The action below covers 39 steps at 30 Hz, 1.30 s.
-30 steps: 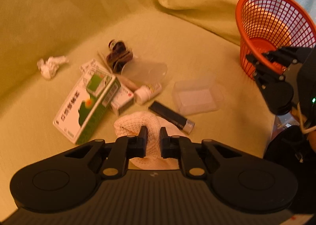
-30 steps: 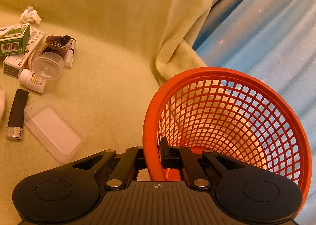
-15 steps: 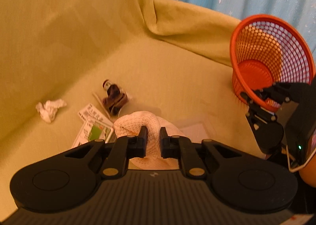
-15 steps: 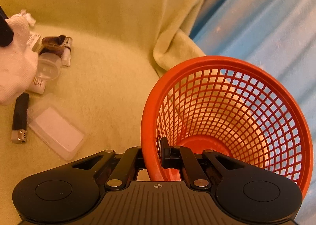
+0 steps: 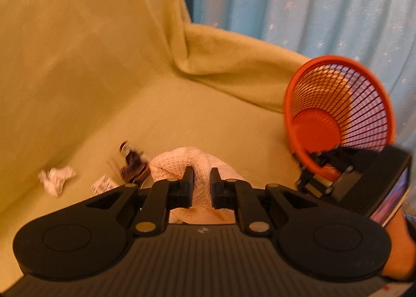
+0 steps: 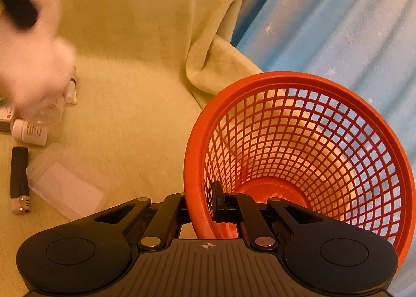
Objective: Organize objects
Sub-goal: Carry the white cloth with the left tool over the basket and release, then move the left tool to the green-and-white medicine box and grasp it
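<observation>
My left gripper (image 5: 202, 184) is shut on a white knitted cloth (image 5: 182, 164), which hangs bunched between and below its fingers, lifted off the couch. In the right wrist view that cloth (image 6: 33, 62) shows as a white blur at the upper left. My right gripper (image 6: 201, 200) is shut on the rim of the orange mesh basket (image 6: 312, 156), tilting its mouth toward the couch seat. The basket (image 5: 338, 114) is empty, with the right gripper (image 5: 316, 166) clamped at its lower edge.
On the yellow-green couch cover lie a white pill bottle (image 6: 30, 133), a black lighter (image 6: 19, 179), a clear plastic box (image 6: 67, 182), a crumpled paper ball (image 5: 56, 179) and a small dark bundle (image 5: 132, 164). A blue curtain (image 6: 338, 23) hangs behind.
My left gripper has risen with the white cloth, so the boxes and bottle dropped out of its view. The basket tilted further in my right gripper, which stayed in place.
</observation>
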Available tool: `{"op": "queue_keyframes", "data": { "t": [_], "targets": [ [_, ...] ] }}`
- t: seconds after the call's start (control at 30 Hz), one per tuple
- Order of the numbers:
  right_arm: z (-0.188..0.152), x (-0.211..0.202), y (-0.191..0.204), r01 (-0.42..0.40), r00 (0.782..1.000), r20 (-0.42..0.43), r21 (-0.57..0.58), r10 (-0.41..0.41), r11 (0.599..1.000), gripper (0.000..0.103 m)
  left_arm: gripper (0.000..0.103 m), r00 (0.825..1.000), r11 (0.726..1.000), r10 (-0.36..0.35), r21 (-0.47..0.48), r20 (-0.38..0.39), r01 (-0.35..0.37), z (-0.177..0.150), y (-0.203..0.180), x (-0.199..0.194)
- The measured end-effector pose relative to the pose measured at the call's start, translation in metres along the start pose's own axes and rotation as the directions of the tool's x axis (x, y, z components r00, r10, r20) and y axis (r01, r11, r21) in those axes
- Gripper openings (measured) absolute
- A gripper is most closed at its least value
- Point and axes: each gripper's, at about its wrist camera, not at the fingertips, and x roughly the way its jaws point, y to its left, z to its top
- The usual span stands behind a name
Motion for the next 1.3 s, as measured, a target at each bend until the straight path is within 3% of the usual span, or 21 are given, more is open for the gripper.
{"op": "queue_keyframes", "data": {
  "t": [0.2, 0.5, 0.97, 1.07, 1.2, 1.3],
  "targets": [
    [-0.001, 0.001, 0.003, 0.008, 1.000, 0.002, -0.005, -0.008, 1.000, 0.002, 0.009, 0.996, 0.995, -0.080, 0.063, 0.032, 0.078, 0.030, -0.017, -0.008],
    [-0.001, 0.002, 0.004, 0.005, 1.000, 0.000, -0.006, -0.005, 1.000, 0.002, 0.009, 0.983, 0.967, -0.178, 0.195, 0.048, 0.166, 0.067, -0.049, -0.006],
    [0.000, 0.001, 0.007, 0.006, 1.000, -0.002, -0.020, -0.006, 1.000, 0.002, 0.011, 0.953, 0.882, -0.299, 0.366, -0.048, 0.296, 0.086, -0.117, 0.033],
    [-0.001, 0.001, 0.007, 0.005, 1.000, -0.003, -0.019, -0.005, 1.000, 0.002, 0.021, 0.939, 0.862, -0.339, 0.383, -0.052, 0.332, 0.091, -0.127, 0.046],
    [0.000, 0.002, 0.008, -0.002, 1.000, -0.007, -0.023, 0.001, 1.000, 0.002, 0.025, 0.939, 0.864, -0.341, 0.377, -0.051, 0.334, 0.098, -0.132, 0.055],
    [0.001, 0.002, 0.007, 0.003, 1.000, -0.006, -0.013, -0.003, 1.000, 0.003, 0.026, 0.948, 0.872, -0.317, 0.383, -0.036, 0.306, 0.100, -0.124, 0.050]
  ]
}}
